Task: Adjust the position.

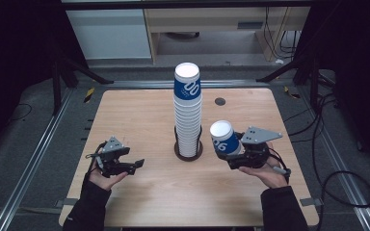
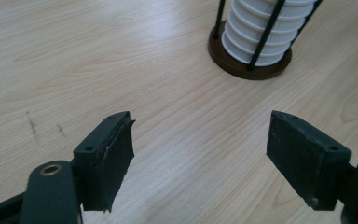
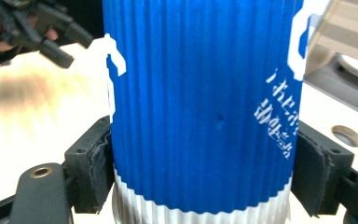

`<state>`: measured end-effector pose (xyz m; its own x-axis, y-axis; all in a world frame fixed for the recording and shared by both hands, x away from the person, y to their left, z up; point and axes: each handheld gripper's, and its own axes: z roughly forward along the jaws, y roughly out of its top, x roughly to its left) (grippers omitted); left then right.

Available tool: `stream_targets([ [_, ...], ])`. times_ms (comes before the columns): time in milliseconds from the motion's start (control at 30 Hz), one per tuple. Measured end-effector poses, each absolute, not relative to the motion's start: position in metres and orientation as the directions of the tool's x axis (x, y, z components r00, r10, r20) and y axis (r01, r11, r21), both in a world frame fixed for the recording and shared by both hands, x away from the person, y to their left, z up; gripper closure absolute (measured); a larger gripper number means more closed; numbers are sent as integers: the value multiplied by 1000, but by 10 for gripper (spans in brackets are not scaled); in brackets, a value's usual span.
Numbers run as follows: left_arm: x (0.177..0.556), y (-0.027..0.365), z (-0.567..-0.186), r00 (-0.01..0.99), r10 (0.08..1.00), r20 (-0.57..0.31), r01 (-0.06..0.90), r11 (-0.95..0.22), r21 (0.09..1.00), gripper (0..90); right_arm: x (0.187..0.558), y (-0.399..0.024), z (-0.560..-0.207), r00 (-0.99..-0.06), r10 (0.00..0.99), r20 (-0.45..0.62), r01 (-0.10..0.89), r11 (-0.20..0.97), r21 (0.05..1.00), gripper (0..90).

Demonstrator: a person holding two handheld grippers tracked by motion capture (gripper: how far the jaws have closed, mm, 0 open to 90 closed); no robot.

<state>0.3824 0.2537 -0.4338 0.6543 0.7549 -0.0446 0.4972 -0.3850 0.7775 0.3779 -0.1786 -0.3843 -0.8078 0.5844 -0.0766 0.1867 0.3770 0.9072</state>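
Observation:
A tall stack of ribbed paper cups (image 1: 188,120), upside down with a blue-banded one on top, stands in a dark round holder (image 1: 188,154) at the table's middle. My right gripper (image 1: 227,148) is shut on a single blue cup (image 1: 224,137), held tilted just right of the stack and above the table. In the right gripper view both pads press the blue cup (image 3: 205,107) on its sides. My left gripper (image 1: 136,166) is low over the table, left of the stack, open with nothing between its fingers (image 2: 107,154). The stack's foot (image 2: 256,37) is ahead of it to the right.
The wooden table (image 1: 144,115) has a small dark round grommet (image 1: 219,101) behind the stack on the right. Metal rails and cables run along the floor on both sides. In the right gripper view, the left gripper (image 3: 37,28) and its hand appear at the upper left.

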Motion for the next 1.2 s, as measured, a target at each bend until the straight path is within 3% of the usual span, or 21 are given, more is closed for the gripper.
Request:
stream_targets([
  [600,370,228,-423,773,630,-69,435,-447,782,215,372,-148,-399,-914,398,-82,135,488,863,202],
  [1200,363,213,-417,843,529,-101,389,-469,792,215,377,-115,-414,-951,301,-72,119,568,815,199],
])
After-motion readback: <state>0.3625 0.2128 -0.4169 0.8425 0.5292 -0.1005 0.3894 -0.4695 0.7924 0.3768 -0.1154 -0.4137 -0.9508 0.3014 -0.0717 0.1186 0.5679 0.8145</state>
